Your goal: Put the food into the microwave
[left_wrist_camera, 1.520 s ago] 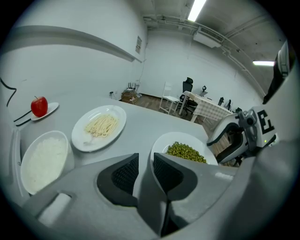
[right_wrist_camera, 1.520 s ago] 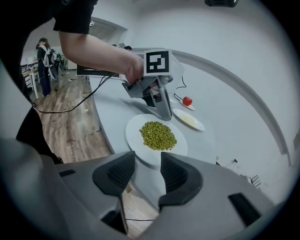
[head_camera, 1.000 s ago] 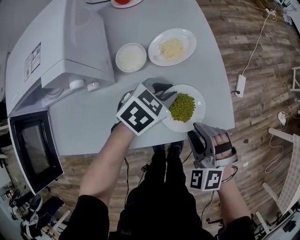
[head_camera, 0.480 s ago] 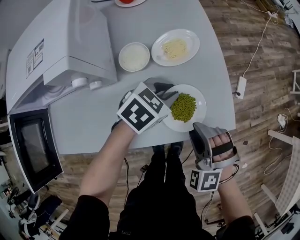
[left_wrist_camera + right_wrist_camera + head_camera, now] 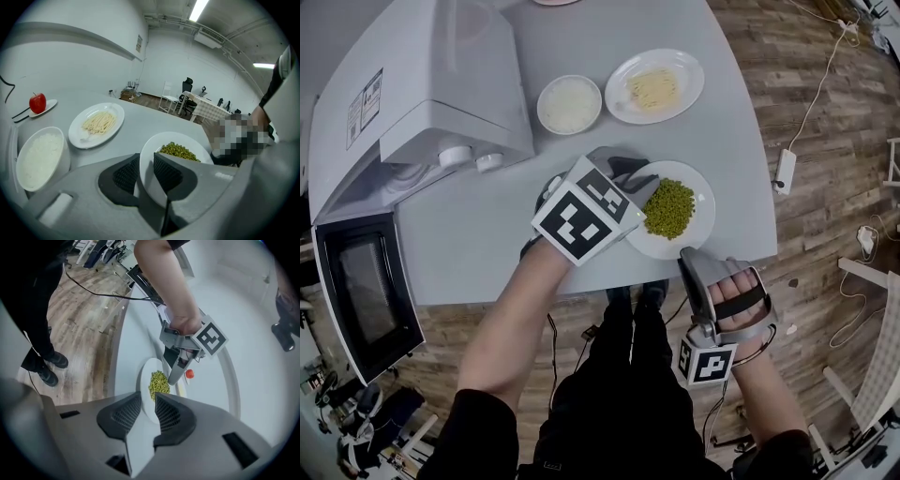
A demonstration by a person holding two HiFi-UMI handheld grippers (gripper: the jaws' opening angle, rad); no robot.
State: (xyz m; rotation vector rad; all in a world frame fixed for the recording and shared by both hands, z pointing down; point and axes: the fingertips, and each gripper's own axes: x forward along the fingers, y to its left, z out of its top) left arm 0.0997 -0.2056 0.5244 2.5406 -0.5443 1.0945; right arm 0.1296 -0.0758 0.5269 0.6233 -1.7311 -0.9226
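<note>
Pea plate sits near rice bowl, noodles.

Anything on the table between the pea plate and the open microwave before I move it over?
Nothing visible. The table between the pea plate and the microwave with its open door is bare; the rice bowl and noodle plate sit farther back, off that line.

This is looking like an office or lab room, not a home kitchen: tube lights are shining overhead, office chairs are standing far behind, and a corded power strip is lying on the wooden floor beyond the right edge of the tabletop.
</note>
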